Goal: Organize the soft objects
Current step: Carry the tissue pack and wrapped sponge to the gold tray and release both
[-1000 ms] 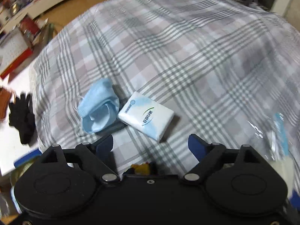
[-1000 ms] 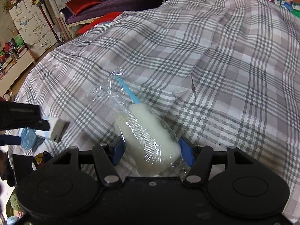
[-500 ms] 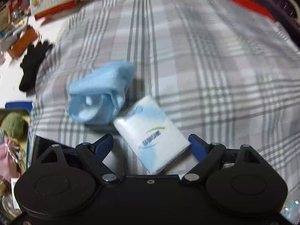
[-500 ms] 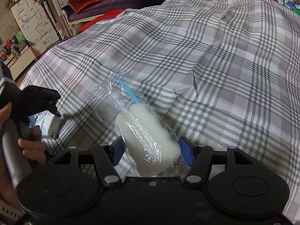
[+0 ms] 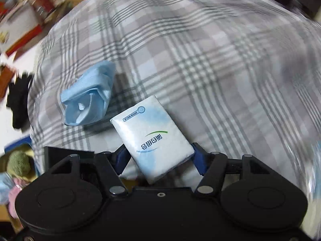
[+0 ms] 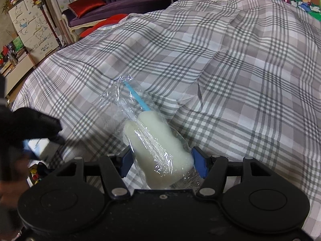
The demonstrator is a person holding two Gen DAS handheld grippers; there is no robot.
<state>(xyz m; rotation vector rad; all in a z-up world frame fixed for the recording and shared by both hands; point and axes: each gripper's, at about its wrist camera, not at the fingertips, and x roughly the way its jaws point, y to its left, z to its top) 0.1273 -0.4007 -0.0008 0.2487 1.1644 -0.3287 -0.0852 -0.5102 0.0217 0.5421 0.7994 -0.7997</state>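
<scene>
A white tissue pack (image 5: 150, 136) with blue print lies on the plaid bedspread (image 5: 200, 60). It sits between the blue pads of my left gripper (image 5: 160, 158), whose jaws are closing and touch both of its sides. A crumpled light blue face mask (image 5: 88, 100) lies just left of the pack. In the right wrist view, my right gripper (image 6: 161, 163) is shut on a white sponge brush (image 6: 158, 146). The brush has a blue handle (image 6: 136, 96) and is wrapped in clear plastic, and its far end rests on the bedspread.
A black glove (image 5: 18, 102) lies off the bed's left edge. Below it is a bin with a green plush toy (image 5: 19, 164) and pink items. Beyond the bed stand a purple sofa (image 6: 112, 2) and a white cabinet (image 6: 30, 28).
My left gripper has come down over the tissue pack and its jaws have narrowed onto it. The right gripper still holds the wrapped sponge brush in the same place.
</scene>
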